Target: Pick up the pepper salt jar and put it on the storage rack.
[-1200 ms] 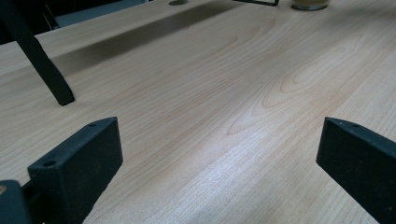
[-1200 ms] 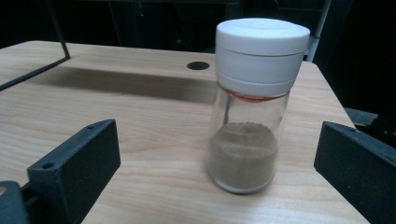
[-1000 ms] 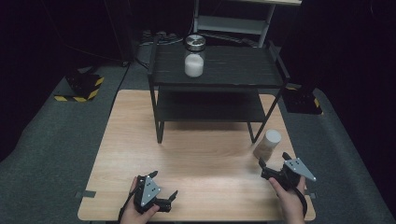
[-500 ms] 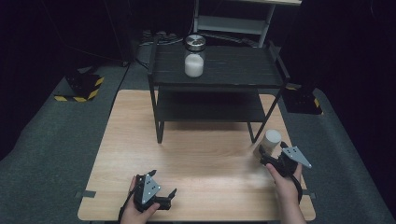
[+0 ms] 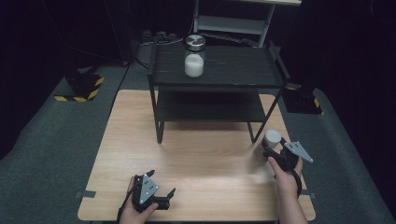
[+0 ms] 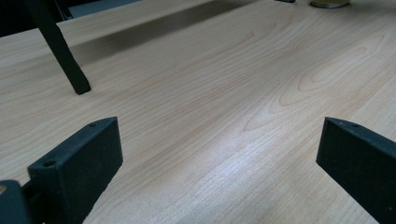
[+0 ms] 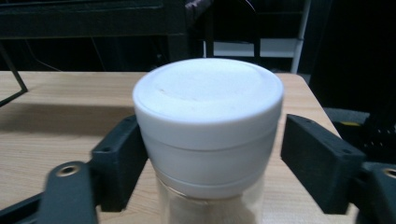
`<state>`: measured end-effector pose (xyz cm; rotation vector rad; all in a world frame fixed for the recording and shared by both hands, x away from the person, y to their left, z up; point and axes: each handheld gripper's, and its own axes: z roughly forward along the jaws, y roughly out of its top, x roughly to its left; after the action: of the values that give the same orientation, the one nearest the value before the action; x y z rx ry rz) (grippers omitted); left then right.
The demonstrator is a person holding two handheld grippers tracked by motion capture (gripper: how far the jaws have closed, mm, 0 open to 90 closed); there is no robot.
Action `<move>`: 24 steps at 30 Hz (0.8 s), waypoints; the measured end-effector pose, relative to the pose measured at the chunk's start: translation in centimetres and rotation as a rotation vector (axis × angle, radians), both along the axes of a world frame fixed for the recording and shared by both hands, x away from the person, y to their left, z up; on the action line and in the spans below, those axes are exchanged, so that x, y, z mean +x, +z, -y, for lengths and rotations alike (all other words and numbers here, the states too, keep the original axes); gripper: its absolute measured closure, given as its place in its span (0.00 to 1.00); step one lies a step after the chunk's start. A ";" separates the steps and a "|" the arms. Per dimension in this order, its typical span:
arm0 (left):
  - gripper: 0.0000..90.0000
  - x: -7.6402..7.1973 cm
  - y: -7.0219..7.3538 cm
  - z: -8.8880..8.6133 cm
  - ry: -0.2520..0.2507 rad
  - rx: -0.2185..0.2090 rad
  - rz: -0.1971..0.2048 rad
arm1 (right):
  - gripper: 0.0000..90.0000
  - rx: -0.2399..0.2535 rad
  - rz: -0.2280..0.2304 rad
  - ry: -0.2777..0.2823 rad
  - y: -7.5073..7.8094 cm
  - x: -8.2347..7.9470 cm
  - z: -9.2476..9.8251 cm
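Note:
A clear jar with a white lid (image 5: 271,139) stands on the wooden table (image 5: 201,158) at the right, beside the black rack's front right leg. My right gripper (image 5: 265,150) is open, with one jaw on each side of the jar. In the right gripper view the white lid (image 7: 208,100) sits between the jaws, close to the left fingertip (image 7: 116,154), with a gap on the right. My left gripper (image 5: 161,184) rests open near the table's front edge; in its own view the left gripper (image 6: 219,149) has only bare wood between its jaws.
A black two-level rack (image 5: 224,70) stands at the back of the table. On its top level is a glass jar with a metal lid and white contents (image 5: 194,58). One rack leg (image 6: 65,56) appears in the left gripper view. Grey carpet surrounds the table.
My right gripper has moved forward and left up to the white-lidded jar, and its jaws now flank it. The left gripper has stayed put.

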<state>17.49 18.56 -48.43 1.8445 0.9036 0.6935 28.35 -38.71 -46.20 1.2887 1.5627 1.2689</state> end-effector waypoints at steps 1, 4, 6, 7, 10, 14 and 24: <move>0.01 0.0 0.0 0.0 0.000 -0.001 0.000 | 0.36 -0.009 0.008 0.010 -0.1 0.0 -0.1; 0.01 0.0 0.0 0.0 -0.003 0.003 0.002 | 0.37 -0.007 0.009 0.009 -0.1 0.1 -0.2; 0.01 0.0 0.0 0.0 -0.006 0.004 -0.001 | 0.37 -0.003 0.009 0.008 -0.1 0.1 -0.2; 0.01 0.0 0.0 0.0 -0.007 0.002 -0.002 | 0.37 0.000 0.011 0.010 -0.2 0.1 -0.1; 0.01 -0.1 0.0 -0.2 -0.011 0.002 0.003 | 0.38 0.006 0.001 0.018 0.0 0.2 0.2; 0.01 -0.2 0.0 -0.2 -0.011 0.000 0.002 | 0.38 0.005 -0.010 0.014 0.3 0.2 0.2; 0.01 0.3 0.0 -0.6 -0.022 -0.010 -0.004 | 0.38 0.029 -0.034 0.001 1.2 -0.3 0.7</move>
<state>17.78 19.21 -48.46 1.8448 0.8862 0.6710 28.10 -39.40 -44.97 1.3344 1.5744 1.2801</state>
